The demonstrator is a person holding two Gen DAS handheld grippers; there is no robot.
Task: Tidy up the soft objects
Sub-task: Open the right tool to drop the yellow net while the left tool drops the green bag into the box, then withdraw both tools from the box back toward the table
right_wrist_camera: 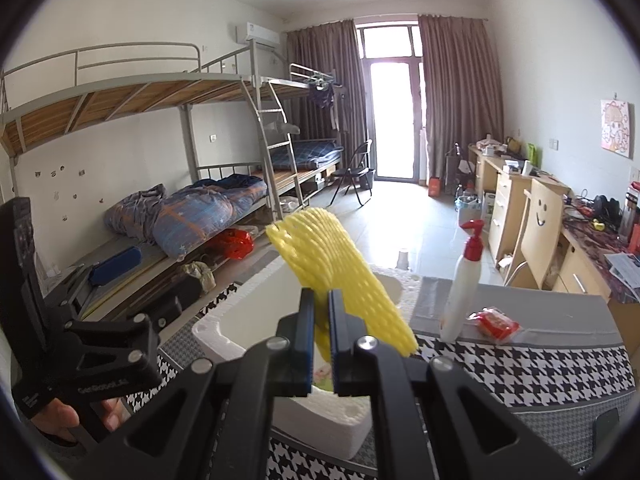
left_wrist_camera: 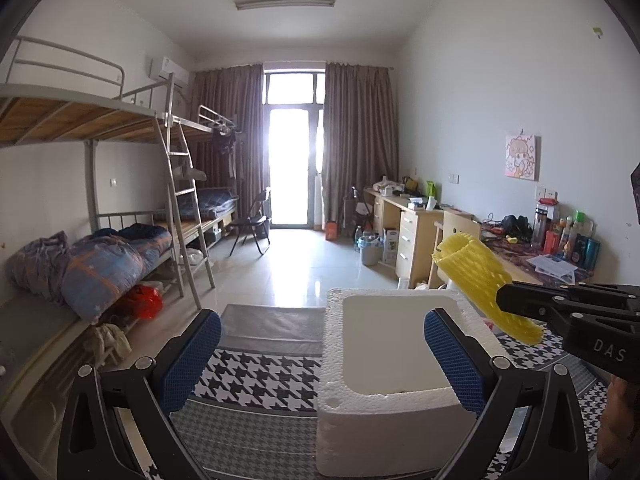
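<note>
The yellow foam net sleeve (right_wrist_camera: 340,276) is pinched flat between my right gripper (right_wrist_camera: 321,344) fingers, clamped near its lower end, with the rest slanting up and away above the white foam box (right_wrist_camera: 224,334). From the right wrist view the blue pads (right_wrist_camera: 309,344) squeeze the mesh, and the box sits just beneath and behind them on the houndstooth-covered counter (right_wrist_camera: 520,368). This view alone shows what lies to the right of the box: a white spray bottle (right_wrist_camera: 462,292) with a red nozzle standing upright, and a red packet (right_wrist_camera: 496,322) lying beside its base. It also catches a hand wrapped around the left gripper's handle at the far left. The left wrist view gives what the other hides: the hollow inside of the box (left_wrist_camera: 392,344), and my left gripper (left_wrist_camera: 322,352) fingers spread wide, holding nothing, one pad left of the box and the other over its right wall. There the sleeve (left_wrist_camera: 480,280) hangs above the box's right rear corner, held by the right gripper (left_wrist_camera: 504,300) coming in from the right edge.
</note>
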